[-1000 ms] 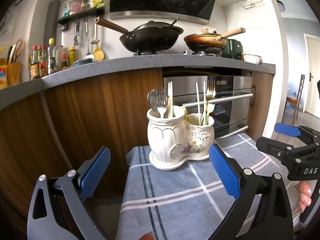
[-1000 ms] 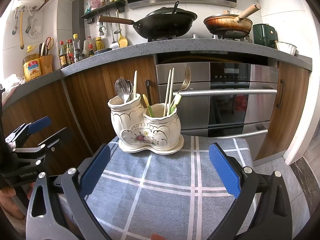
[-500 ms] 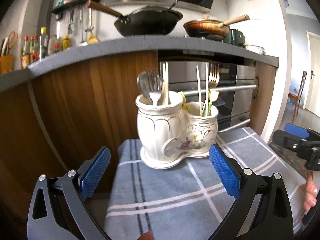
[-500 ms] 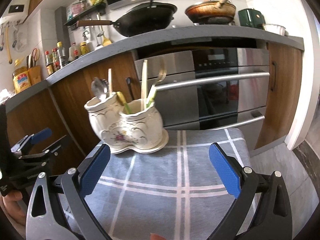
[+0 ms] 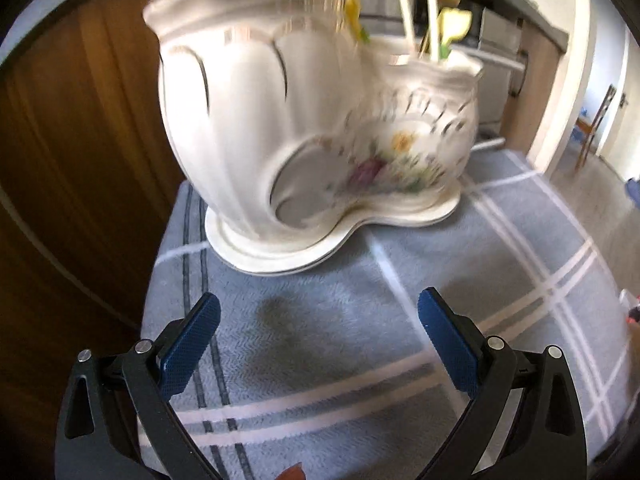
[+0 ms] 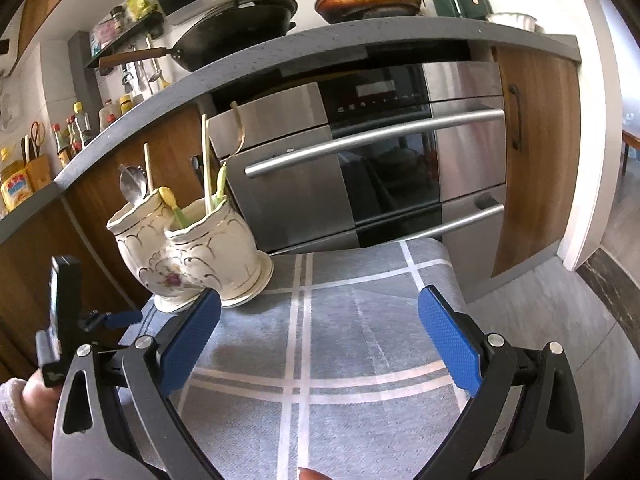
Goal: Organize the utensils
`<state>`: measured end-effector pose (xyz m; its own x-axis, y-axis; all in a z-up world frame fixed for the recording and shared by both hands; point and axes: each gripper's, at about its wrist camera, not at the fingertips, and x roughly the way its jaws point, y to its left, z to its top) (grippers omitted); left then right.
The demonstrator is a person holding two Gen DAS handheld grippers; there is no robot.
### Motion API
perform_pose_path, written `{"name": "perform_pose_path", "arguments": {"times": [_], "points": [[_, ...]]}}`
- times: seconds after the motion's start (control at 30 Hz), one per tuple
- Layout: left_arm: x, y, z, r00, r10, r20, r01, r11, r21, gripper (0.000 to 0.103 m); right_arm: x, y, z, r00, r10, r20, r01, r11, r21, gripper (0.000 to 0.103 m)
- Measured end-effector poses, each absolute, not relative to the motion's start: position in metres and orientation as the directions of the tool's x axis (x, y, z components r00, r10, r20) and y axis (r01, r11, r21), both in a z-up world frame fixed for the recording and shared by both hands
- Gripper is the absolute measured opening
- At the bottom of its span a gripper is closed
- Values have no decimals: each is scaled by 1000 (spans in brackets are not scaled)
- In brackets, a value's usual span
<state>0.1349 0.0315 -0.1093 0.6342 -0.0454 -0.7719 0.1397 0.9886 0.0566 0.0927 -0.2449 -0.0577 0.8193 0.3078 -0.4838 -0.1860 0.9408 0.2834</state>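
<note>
A white ceramic two-pot utensil holder with a floral print stands on a grey checked cloth. It fills the upper left wrist view, blurred by motion. Forks, chopsticks and yellow-green handles stick out of it. My left gripper is open just in front of the holder's base, nothing between its fingers. In the right wrist view the holder sits at the left on the cloth, holding a spoon and chopsticks. My right gripper is open and empty, to the holder's right.
Wooden cabinet fronts rise behind the cloth's far-left edge. A steel oven with bar handles stands behind the table. Pans sit on the grey counter above. The left gripper's body and a hand show at the left.
The left gripper has moved much closer to the holder and lower, so it now fills the view. The right gripper has swung right and dropped lower; the holder has slid leftward in its view.
</note>
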Motion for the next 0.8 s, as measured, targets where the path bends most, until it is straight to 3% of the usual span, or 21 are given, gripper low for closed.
{"name": "perform_pose_path", "arguments": {"times": [0.2,0.6,0.8], "points": [[143,35,-126,565,-74,-822,160,987,20,99,100,-251,-66,793,329,-513,-174,929,327,97],[138,37,-128,567,-70,-820,160,987,26,99,115,-263,-74,762,347,-547,-134,911,391,97],[140,37,-128,566,-69,-821,160,987,27,99,108,-268,-71,779,348,-521,-154,913,378,97]]}}
